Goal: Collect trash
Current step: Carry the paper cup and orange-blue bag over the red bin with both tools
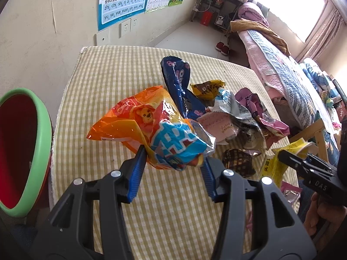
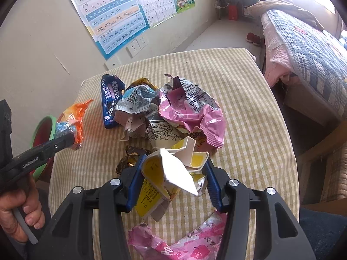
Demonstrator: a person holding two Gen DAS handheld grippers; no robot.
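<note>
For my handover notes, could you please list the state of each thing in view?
Left tongs: shut on orange snack bag, lifted off the table.
Right tongs: shut on yellow carton, crushed.
Oreo wrapper: empty, on table.
Pink wrapper: crumpled, torn open.
Bin: open.

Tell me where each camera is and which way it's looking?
Left wrist view: sits on the left tool, looking forward over the checked table; its fingers pinch an orange snack bag.
Right wrist view: sits on the right tool, looking across the same table; its fingers pinch a yellow carton; the person's left hand shows.
Both see the blue cookie wrapper, the green-rimmed bin and each other's tool.
</note>
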